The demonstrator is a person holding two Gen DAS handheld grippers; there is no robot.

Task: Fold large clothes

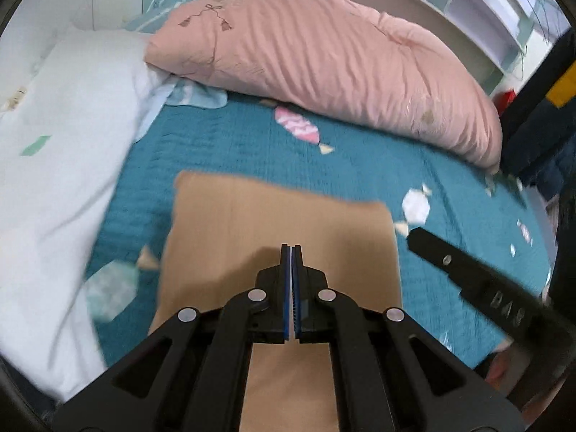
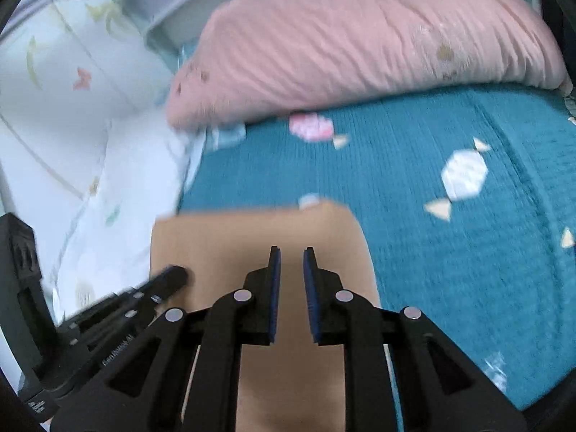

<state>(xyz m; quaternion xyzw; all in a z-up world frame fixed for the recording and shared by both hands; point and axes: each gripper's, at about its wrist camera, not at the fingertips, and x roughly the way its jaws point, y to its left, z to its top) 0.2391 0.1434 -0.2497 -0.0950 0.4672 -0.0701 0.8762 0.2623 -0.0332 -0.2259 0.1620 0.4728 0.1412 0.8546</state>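
A tan garment (image 1: 252, 216) lies folded into a flat rectangle on the teal bedspread (image 1: 342, 169), and the right wrist view shows the same garment (image 2: 234, 237). My left gripper (image 1: 291, 247) hovers over its middle, shut, with nothing held. My right gripper (image 2: 291, 250) is above the garment's right half; a narrow gap shows between its blue pads and nothing is in it. One right finger (image 1: 450, 259) reaches in beside the garment's right edge. The left gripper's fingers (image 2: 169, 277) show blurred over its left edge.
A bulky pink quilt (image 1: 324, 54) lies along the far side of the bed, also in the right wrist view (image 2: 360, 43). A white patterned quilt (image 1: 54, 136) fills the left. White shelving (image 1: 486, 10) stands behind. Dark clothing (image 1: 540, 126) is at the right edge.
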